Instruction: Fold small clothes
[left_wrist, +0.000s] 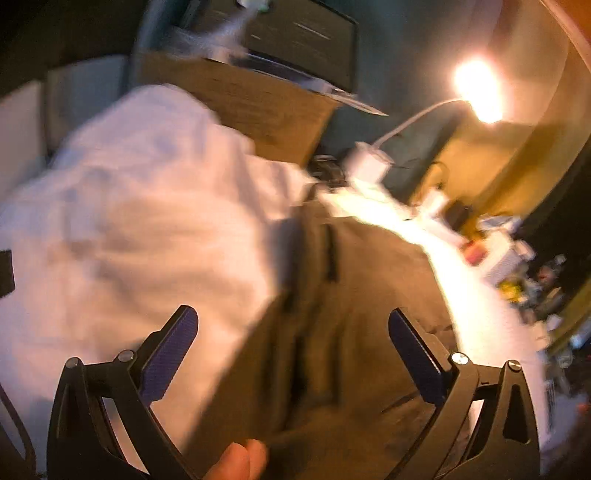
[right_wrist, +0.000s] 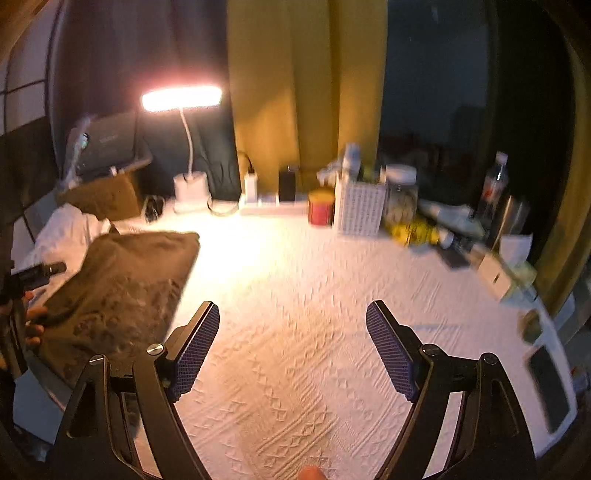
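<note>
A folded olive-brown garment (right_wrist: 122, 284) lies at the left of the white textured table cover (right_wrist: 295, 332); it also fills the lower middle of the blurred left wrist view (left_wrist: 351, 314). A white cloth pile (left_wrist: 140, 221) lies beside it on the left, also seen in the right wrist view (right_wrist: 66, 229). My left gripper (left_wrist: 291, 332) is open and empty just above the brown garment and the white pile's edge. My right gripper (right_wrist: 291, 332) is open and empty over the bare cover, right of the garment.
A lit desk lamp (right_wrist: 181, 98) stands at the back. A cardboard box (right_wrist: 103, 195) with a dark device is back left. A red tin (right_wrist: 320, 206), a white basket (right_wrist: 360, 210), jars and bottles (right_wrist: 493, 188) line the back right. A phone (right_wrist: 546, 384) lies at the right edge.
</note>
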